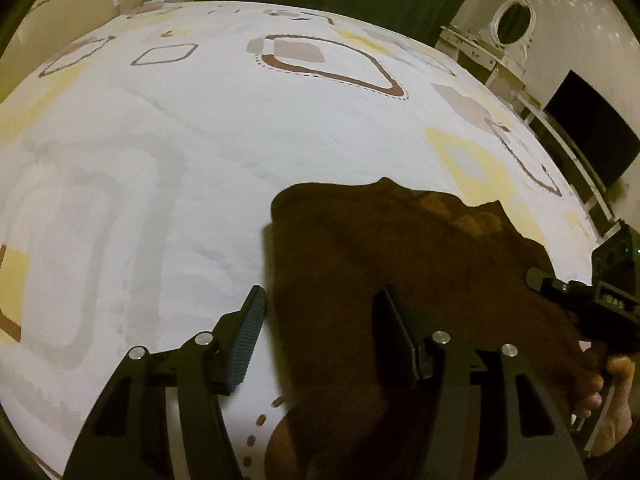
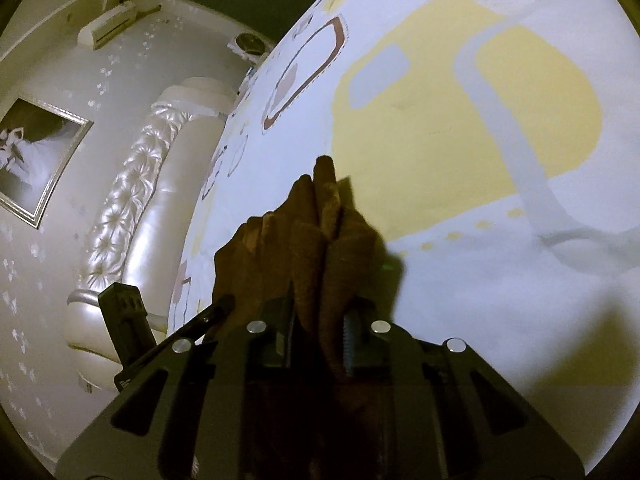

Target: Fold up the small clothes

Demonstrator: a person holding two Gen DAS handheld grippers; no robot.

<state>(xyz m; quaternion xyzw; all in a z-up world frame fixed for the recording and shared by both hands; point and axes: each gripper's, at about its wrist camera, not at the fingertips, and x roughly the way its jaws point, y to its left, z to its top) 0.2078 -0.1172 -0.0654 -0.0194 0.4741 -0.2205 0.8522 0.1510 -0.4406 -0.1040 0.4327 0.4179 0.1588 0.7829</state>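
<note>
A small brown garment lies crumpled on a white bed sheet printed with yellow, grey and brown shapes. My left gripper stands open over the garment's left edge: its left finger is over bare sheet, its right finger over the cloth. My right gripper comes in from the right edge, at the garment's right side, with a person's hand behind it. In the right wrist view my right gripper is shut on a bunched fold of the brown garment, which sticks up between the jaws.
The sheet spreads wide beyond the garment. A tufted white headboard and a framed picture stand past one edge of the bed. White furniture with an oval mirror and a dark screen line another.
</note>
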